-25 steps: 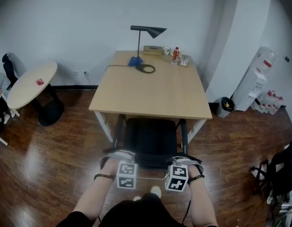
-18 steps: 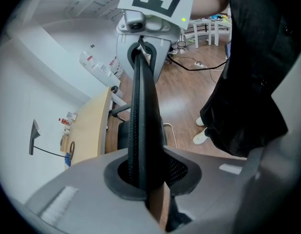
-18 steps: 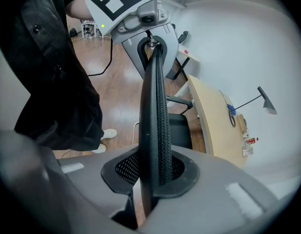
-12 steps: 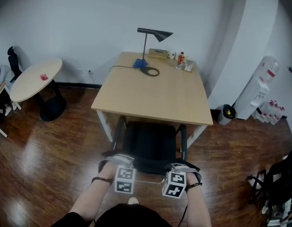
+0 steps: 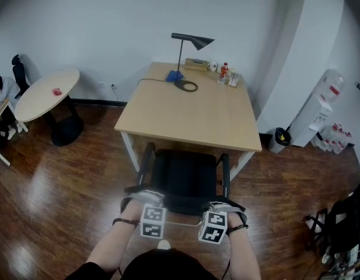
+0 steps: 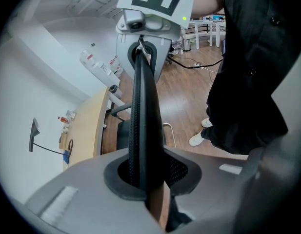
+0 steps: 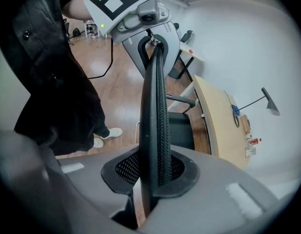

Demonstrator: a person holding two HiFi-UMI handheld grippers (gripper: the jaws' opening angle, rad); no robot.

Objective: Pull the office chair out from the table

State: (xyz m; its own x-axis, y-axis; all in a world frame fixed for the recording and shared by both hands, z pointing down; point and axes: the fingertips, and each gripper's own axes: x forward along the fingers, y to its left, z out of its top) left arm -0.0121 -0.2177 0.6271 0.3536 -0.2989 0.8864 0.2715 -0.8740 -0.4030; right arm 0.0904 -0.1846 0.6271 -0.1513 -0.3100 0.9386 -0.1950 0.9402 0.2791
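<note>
Over the past second the office chair [image 5: 185, 177] has rolled only slightly back from the worktop [image 5: 191, 112]. Slightly more of its black seat now shows clear of the worktop's near edge, and the person has shifted back with it, one pale shoe now showing farther out from the worktop. Both grips look unchanged. The left gripper [image 6: 146, 177] is closed narrowly on the top rim of the backrest [image 5: 182, 204], on the side of the chair away from the worktop, and its own view shows the black mesh edge pinched between the jaws. The right gripper [image 7: 151, 172] is clamped on the same rim further along, with the rim running straight from one gripper to the other. The chair still sits square to the worktop, with its armrests reaching toward the near edge and the front of the seat apparently still tucked just beneath it. The pull therefore seems under way but at an early stage. An even draw on both ends of the rim should keep the chair from swivelling as it rolls clear. The lamp [image 5: 191, 39] at the far end of the worktop looks undisturbed.
</note>
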